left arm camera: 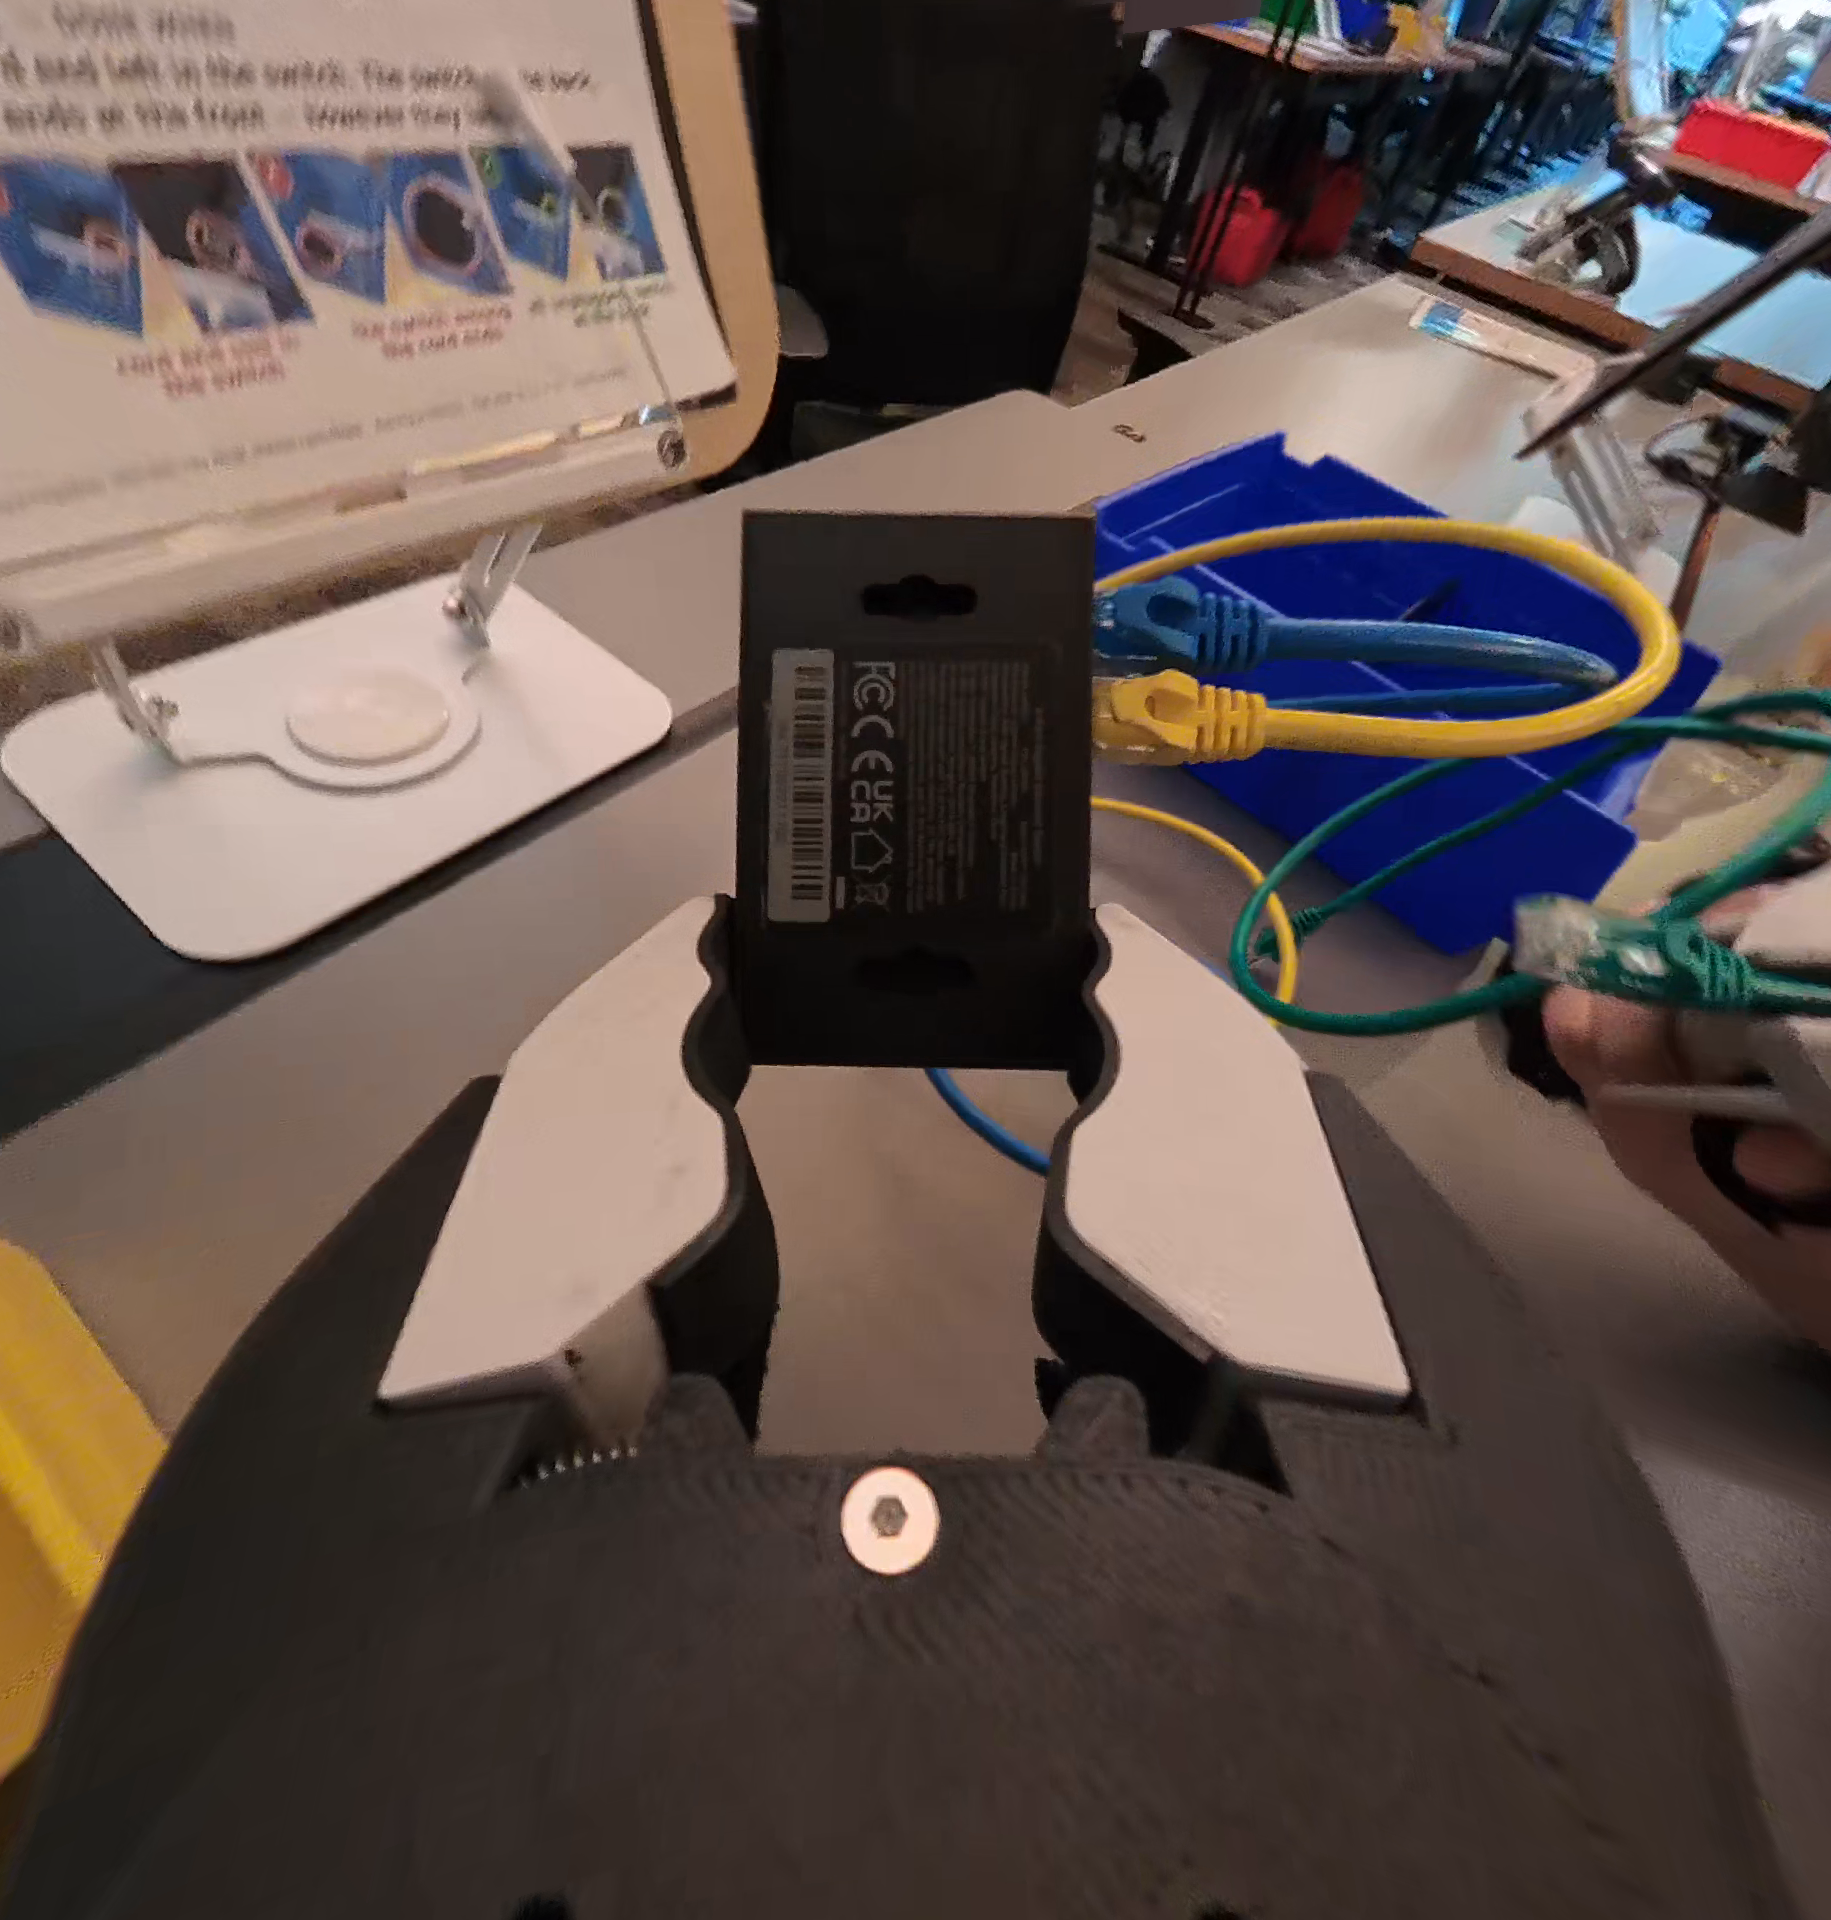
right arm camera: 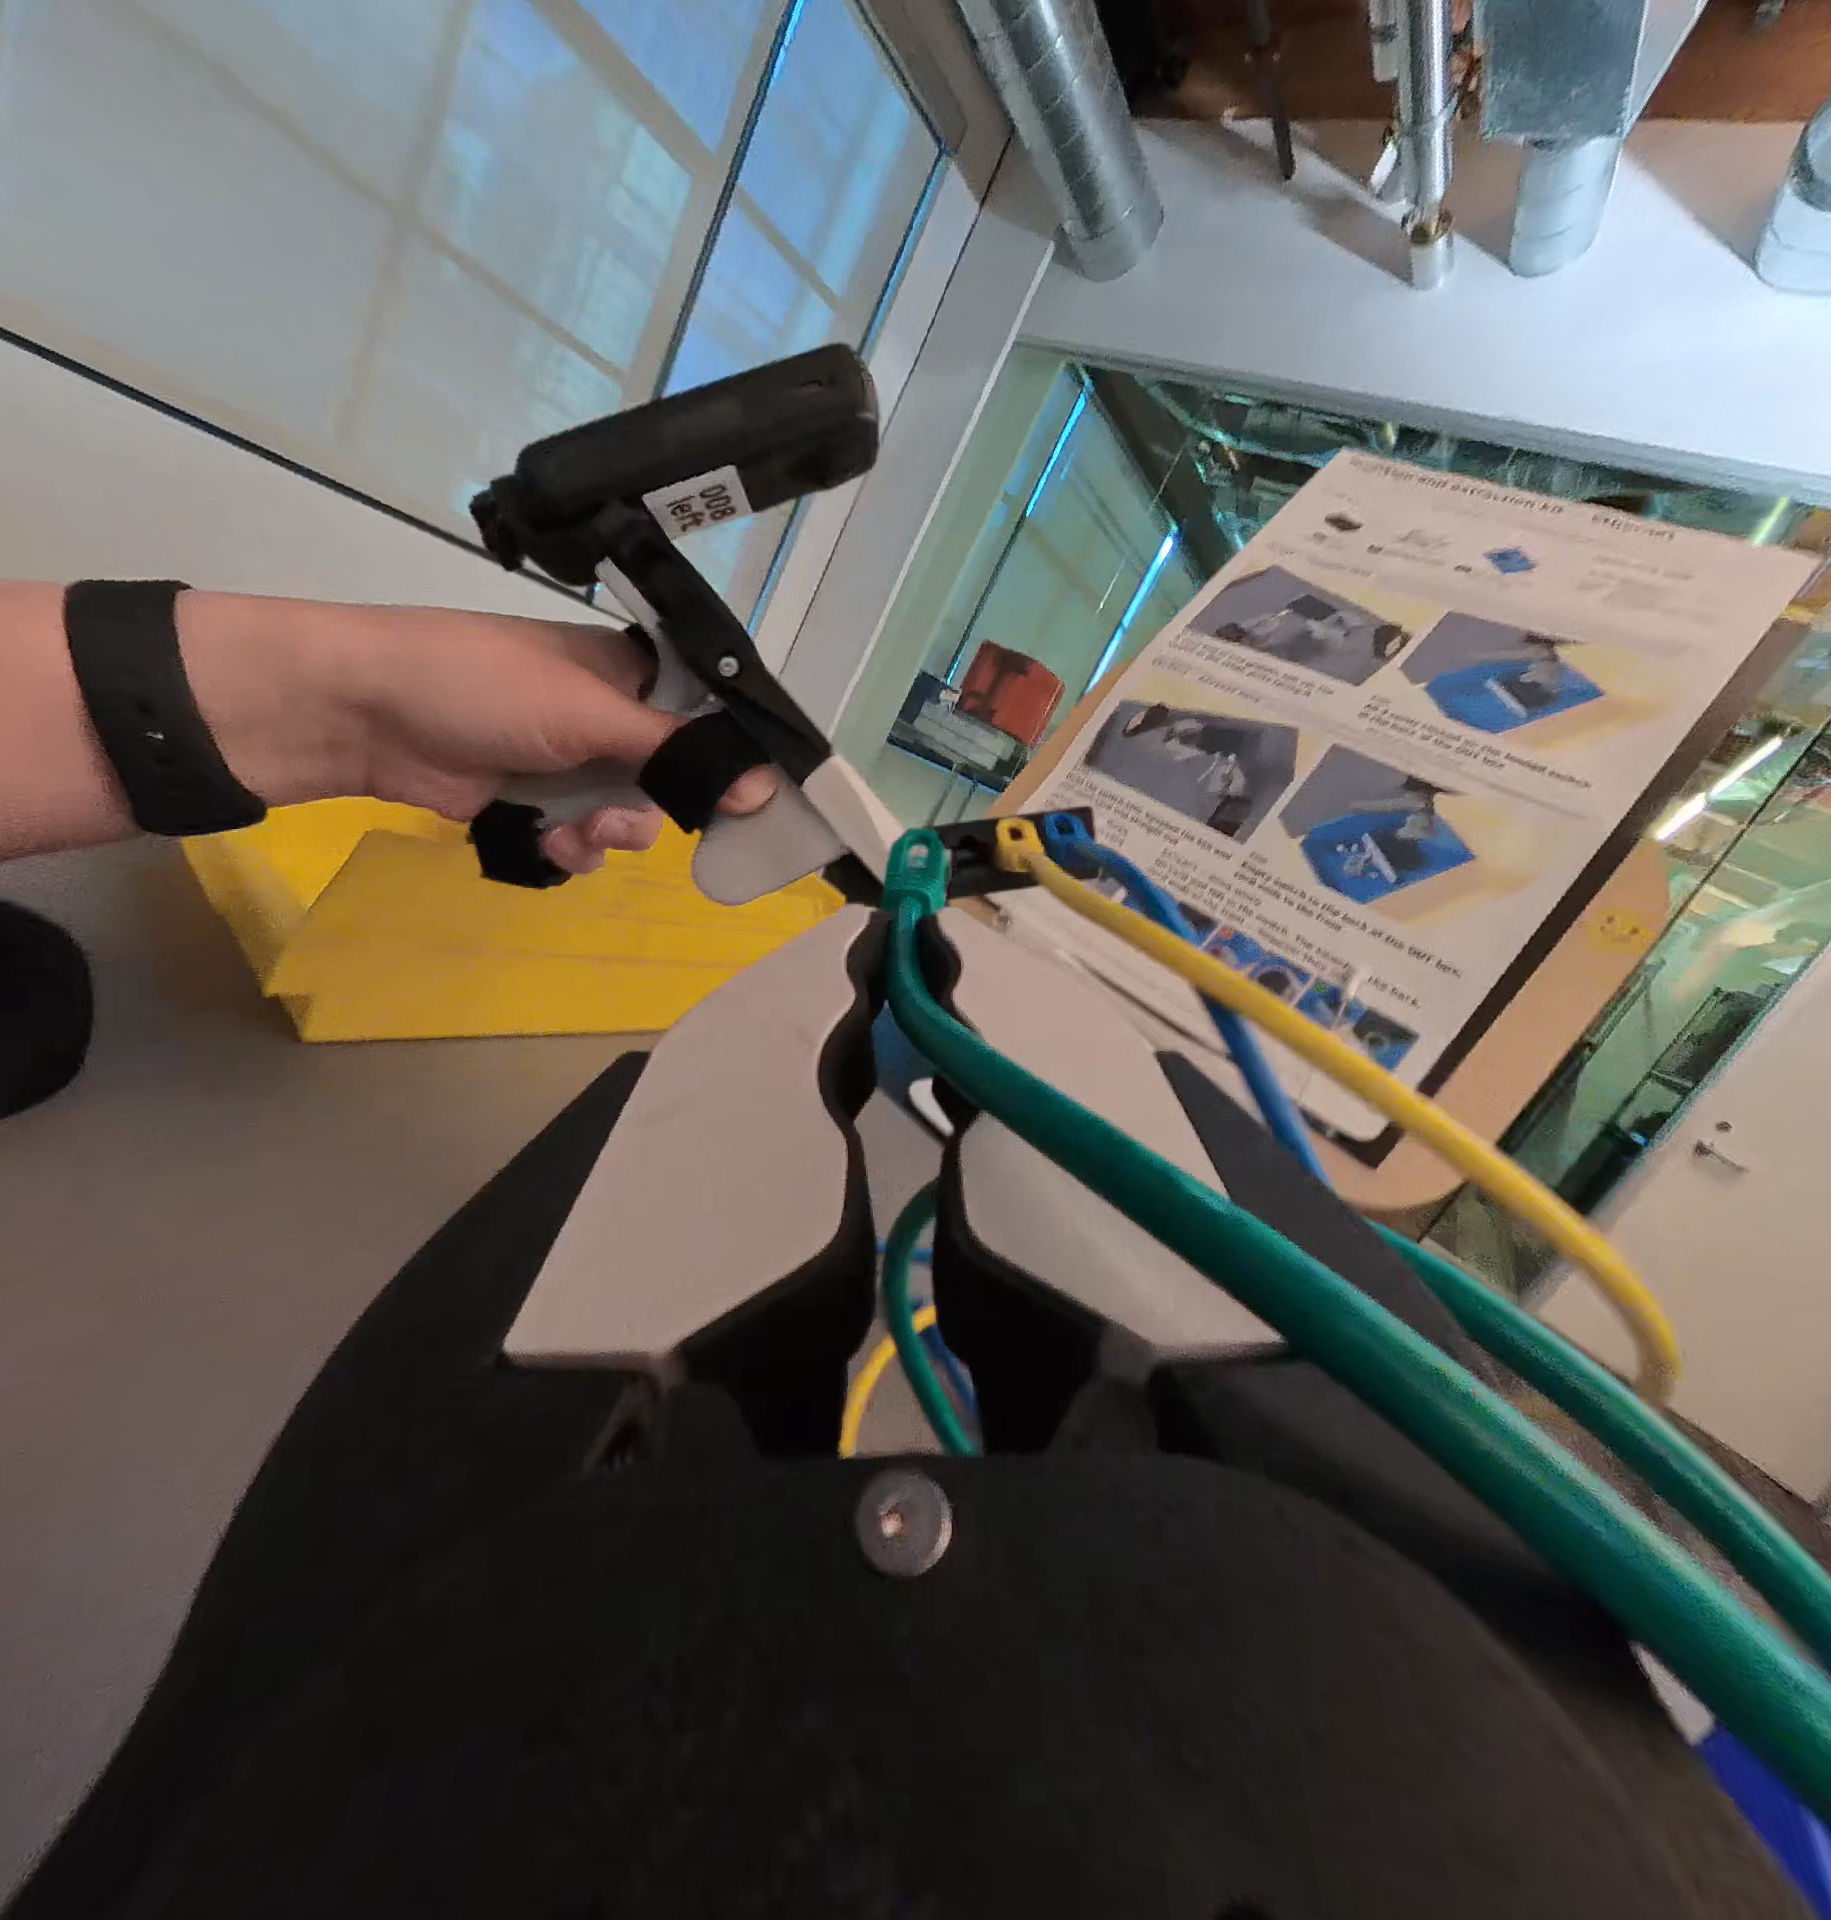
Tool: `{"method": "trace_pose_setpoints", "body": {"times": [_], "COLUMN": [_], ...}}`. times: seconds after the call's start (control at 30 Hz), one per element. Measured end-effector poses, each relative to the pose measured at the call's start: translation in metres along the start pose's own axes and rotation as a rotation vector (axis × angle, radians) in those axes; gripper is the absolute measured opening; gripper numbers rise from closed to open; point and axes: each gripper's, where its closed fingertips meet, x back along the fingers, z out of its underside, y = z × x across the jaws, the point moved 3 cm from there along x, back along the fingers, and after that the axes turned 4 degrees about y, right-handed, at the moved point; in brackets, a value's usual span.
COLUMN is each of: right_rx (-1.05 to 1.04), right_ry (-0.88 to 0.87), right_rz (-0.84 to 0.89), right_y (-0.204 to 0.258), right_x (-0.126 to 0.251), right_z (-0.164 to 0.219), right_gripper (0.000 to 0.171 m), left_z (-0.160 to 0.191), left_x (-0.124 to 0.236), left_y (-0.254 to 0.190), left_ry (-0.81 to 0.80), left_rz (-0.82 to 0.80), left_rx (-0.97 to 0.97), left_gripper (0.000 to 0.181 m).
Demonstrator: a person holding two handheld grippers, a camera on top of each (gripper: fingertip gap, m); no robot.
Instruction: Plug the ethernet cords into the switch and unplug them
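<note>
The left tool (left arm camera: pixel 903 987) clamps the black switch (left arm camera: pixel 911 769) at frame centre, held upright above the grey bench (left arm camera: pixel 267 1091), label side toward the camera. A blue cord (left arm camera: pixel 1181 623) and a yellow cord (left arm camera: pixel 1181 717) are plugged into the switch's right edge, in front of a blue bin (left arm camera: pixel 1410 831). The right tool (right arm camera: pixel 906 925) is closed on the green cord (right arm camera: pixel 1150 1153); the green plug (right arm camera: pixel 916 862) sits just beside the ports of the switch (right arm camera: pixel 994 847), and seating cannot be determined. A yellow bin (right arm camera: pixel 495 935) lies at left.
</note>
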Motion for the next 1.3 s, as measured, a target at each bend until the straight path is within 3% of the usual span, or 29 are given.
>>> {"method": "trace_pose_setpoints", "body": {"times": [0.13, 0.5, 1.3], "right_rx": [0.116, 0.28, 0.216], "right_ry": [-0.026, -0.024, -0.072], "right_rz": [-0.021, -0.028, 0.027], "right_y": [-0.015, -0.013, -0.021], "right_x": [-0.023, -0.062, -0.058], "right_z": [-0.01, -0.022, -0.034], "right_gripper": [0.006, 0.006, 0.006], "left_z": [-0.019, -0.03, -0.042], "left_x": [0.01, 0.035, 0.043], "left_y": [-0.008, -0.009, -0.029], "left_ry": [-0.03, -0.104, -0.199], "left_rz": [0.034, 0.0, -0.028], "left_rx": [-0.045, -0.035, -0.129], "left_gripper": [0.06, 0.059, 0.06]}}
